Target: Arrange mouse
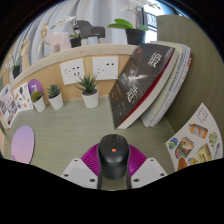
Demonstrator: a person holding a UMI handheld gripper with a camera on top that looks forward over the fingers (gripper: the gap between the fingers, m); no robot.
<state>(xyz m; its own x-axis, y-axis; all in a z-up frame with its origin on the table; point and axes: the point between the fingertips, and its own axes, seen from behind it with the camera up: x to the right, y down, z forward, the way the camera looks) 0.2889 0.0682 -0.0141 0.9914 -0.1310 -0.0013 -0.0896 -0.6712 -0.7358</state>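
Observation:
A black computer mouse (113,157) with an orange mark on its wheel sits between my gripper's (113,165) two fingers. The magenta pads (91,157) press against both of its sides. The mouse is held over the pale green desk surface (70,130), at the near end of it. The back of the mouse is hidden by the gripper body.
A stack of books (150,80) leans at the right. Three small potted plants (89,90) stand along a wooden ledge with wall sockets (73,71). Picture cards lie at the right (195,140) and left (10,100). A lilac pad (22,146) lies at the left.

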